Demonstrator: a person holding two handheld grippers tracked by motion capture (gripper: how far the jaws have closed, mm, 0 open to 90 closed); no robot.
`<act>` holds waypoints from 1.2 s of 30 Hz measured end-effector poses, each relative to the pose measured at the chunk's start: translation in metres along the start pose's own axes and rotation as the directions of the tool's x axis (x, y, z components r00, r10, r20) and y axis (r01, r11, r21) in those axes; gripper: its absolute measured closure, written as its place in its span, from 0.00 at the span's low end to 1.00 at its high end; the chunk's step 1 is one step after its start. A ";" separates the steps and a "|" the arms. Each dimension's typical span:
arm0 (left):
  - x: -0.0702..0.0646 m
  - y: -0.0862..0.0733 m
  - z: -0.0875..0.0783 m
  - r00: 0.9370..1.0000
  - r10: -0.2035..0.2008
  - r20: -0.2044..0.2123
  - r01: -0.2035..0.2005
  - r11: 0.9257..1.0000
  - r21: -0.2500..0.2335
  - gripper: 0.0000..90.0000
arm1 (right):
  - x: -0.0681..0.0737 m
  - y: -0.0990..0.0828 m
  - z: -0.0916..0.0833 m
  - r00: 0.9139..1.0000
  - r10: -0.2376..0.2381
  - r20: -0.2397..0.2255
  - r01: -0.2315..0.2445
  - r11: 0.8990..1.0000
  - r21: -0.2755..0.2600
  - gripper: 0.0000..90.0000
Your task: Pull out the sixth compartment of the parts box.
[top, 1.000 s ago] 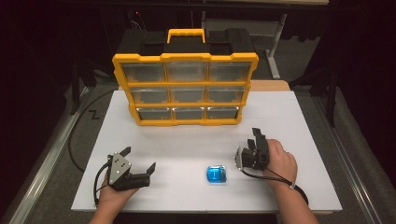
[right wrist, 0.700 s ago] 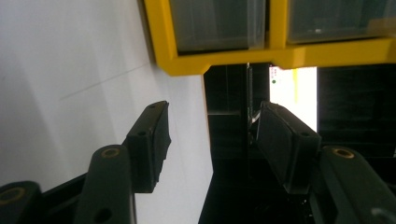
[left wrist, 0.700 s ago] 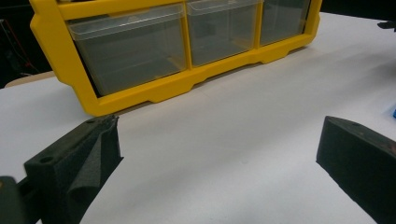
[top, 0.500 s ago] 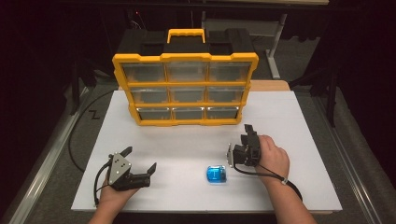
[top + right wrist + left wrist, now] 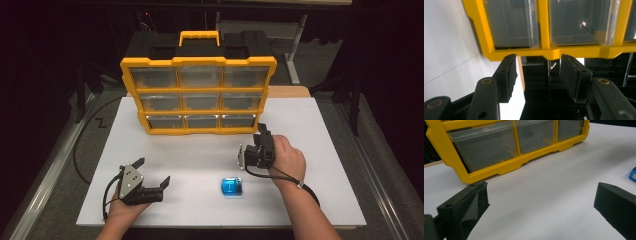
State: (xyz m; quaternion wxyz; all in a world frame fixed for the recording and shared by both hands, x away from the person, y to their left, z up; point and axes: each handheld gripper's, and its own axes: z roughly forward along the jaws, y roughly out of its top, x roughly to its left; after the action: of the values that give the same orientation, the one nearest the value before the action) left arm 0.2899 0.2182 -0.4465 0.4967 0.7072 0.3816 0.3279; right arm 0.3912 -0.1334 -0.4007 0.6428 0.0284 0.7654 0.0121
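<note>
A small blue box [image 5: 230,186] lies flat on the white table top [image 5: 320,150], toward the front. My left gripper [image 5: 153,170] rests low at the front left, jaws wide open and empty. Its own view looks between the jaws [image 5: 541,195] at the yellow organizer [image 5: 499,167], with the blue box [image 5: 633,173] at the right edge. My right gripper [image 5: 260,134] is lifted behind and to the right of the box, rolled on its side, pointing at the organizer's [image 5: 198,92] lower right corner. Its jaws [image 5: 537,62] have just been closing a little; they stand partly open with nothing between them.
The organizer has a black top, a yellow handle [image 5: 199,36] and three rows of clear drawers [image 5: 576,22], and stands at the back of the table. A black cable [image 5: 80,150] runs off the table's left side. Dark floor and table legs lie beyond.
My right hand has moved left and toward the organizer, rising away from the blue box. Its jaws look slightly narrower. The left hand and the box have not moved.
</note>
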 end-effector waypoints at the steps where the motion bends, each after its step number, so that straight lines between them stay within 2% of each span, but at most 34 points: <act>1: 0.000 0.000 0.000 1.000 -0.001 -0.002 0.001 1.000 0.002 0.00 | -0.001 0.001 0.001 1.000 0.006 0.002 -0.006 1.000 -0.002 0.55; 4: 0.000 0.000 0.000 1.000 -0.005 -0.006 0.005 1.000 -0.004 0.00 | -0.005 0.004 0.002 1.000 0.012 -0.002 -0.012 1.000 -0.004 0.55; 6: 0.000 0.000 0.000 1.000 -0.006 -0.007 0.006 1.000 -0.006 0.00 | -0.007 0.006 0.003 1.000 -0.004 0.012 0.004 1.000 -0.011 0.55; 7: 0.000 0.000 0.000 1.000 -0.006 -0.008 0.006 1.000 -0.008 0.00 | -0.009 0.008 0.004 1.000 0.012 0.007 -0.012 1.000 -0.008 0.56; 11: 0.000 0.001 -0.001 1.000 -0.008 -0.006 0.008 1.000 -0.010 0.00 | -0.014 0.011 0.007 1.000 0.000 0.021 0.001 1.000 -0.017 0.56; 16: 0.000 0.001 0.000 1.000 -0.011 -0.005 0.010 1.000 -0.006 0.00 | -0.020 0.016 0.009 1.000 0.012 0.028 -0.012 1.000 -0.016 0.56; 22: 0.000 0.001 -0.001 1.000 -0.006 -0.003 0.006 1.000 -0.014 0.00 | -0.028 0.021 0.011 0.999 -0.005 0.043 0.006 1.000 -0.011 0.57; 23: 0.000 0.001 -0.001 1.000 -0.006 -0.005 0.006 1.000 -0.017 0.00 | -0.029 0.021 0.011 0.999 0.012 0.042 -0.011 1.000 -0.014 0.57; 25: -0.001 0.002 0.000 1.000 -0.003 -0.001 0.002 1.000 -0.015 0.00 | -0.033 0.024 0.013 0.999 0.005 0.052 -0.004 1.000 -0.019 0.57; 30: -0.001 0.002 0.000 1.000 -0.002 0.001 0.002 1.000 -0.019 0.00 | -0.040 0.030 0.015 0.997 0.020 0.070 -0.018 1.000 -0.023 0.58; 32: -0.001 0.002 0.000 1.000 -0.003 0.001 0.003 1.000 -0.021 0.00 | -0.044 0.032 0.015 0.997 0.008 0.078 -0.006 1.000 -0.028 0.58; 33: -0.001 0.002 -0.001 1.000 -0.003 0.001 0.003 1.000 -0.023 0.00 | -0.045 0.032 0.015 0.997 0.025 0.075 -0.023 0.999 -0.025 0.58; 36: -0.001 0.002 -0.001 1.000 -0.003 0.004 0.003 1.000 -0.021 0.00 | -0.048 0.035 0.016 0.996 0.014 0.084 -0.012 1.000 -0.027 0.59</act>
State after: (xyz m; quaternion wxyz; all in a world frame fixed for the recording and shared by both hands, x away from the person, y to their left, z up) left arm 0.2894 0.2175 -0.4442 0.5054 0.7019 0.3782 0.3299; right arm 0.4162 -0.1013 -0.3538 0.6748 0.0253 0.7371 0.0253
